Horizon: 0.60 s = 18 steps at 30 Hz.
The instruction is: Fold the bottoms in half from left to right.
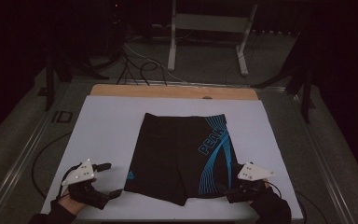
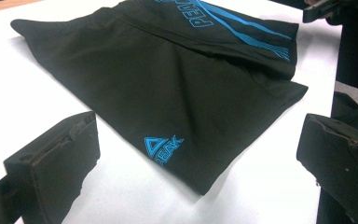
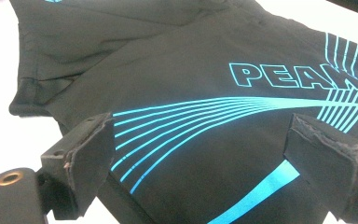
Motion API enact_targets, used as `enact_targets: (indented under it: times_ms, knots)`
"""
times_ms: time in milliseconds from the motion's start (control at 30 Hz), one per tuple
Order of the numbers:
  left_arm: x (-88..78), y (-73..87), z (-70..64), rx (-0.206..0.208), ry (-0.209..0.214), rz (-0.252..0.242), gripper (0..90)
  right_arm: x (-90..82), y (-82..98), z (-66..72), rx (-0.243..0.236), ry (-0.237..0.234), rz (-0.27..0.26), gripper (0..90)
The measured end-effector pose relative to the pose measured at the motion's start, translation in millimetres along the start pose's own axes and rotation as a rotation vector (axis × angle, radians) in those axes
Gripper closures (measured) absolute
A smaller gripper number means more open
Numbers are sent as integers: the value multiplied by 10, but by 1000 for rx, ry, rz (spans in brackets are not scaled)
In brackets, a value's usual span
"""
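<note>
On the white sheet (image 1: 102, 121), at its middle, lie the shorts (image 1: 177, 154), spread flat with the waistband at the far side and the two leg hems toward the person. They are black, with blue curved stripes and a blue word down one leg and a small blue logo (image 2: 162, 149) near the other hem. They look light, thin and limp, likely a smooth stretch knit, so they should fold easily, sag from any pinch and perhaps slide a little on the sheet. Nothing about them is fragile. The best holds seem to be the doubled edges: hem corners, side seams or waistband corners, where a pinch catches both layers; a grip in the flat middle would probably lift only the top layer.

Just left of the shorts' near left hem sits the left gripper (image 1: 106, 179), its jaws spread wide with nothing between them, apart from the cloth. At the near right hem is the right gripper (image 1: 230, 186), jaws also spread wide; in the right gripper view they straddle the striped leg without pressing on it.

Around the shorts the sheet is bare on every side, with wide room left and right and a strip beyond the waistband. Past that runs the board's wooden edge (image 1: 168, 91); the near edge of the sheet is close behind the hems.
</note>
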State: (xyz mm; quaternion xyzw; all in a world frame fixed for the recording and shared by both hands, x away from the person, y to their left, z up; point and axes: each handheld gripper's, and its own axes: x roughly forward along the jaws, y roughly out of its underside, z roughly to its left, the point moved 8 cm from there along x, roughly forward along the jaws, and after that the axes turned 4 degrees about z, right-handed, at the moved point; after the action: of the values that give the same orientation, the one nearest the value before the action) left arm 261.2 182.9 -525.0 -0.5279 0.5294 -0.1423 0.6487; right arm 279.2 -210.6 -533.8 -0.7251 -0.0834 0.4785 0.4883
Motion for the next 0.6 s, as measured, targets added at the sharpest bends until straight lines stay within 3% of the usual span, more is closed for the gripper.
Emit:
enact_targets:
  times_ms: [300,600]
  knots:
    - [35,10,7,-7,10,8,0,1,15,12,0,-8,15,92]
    - [49,10,-31,12,29,15,0,-5,13,31,-7,-15,25,91]
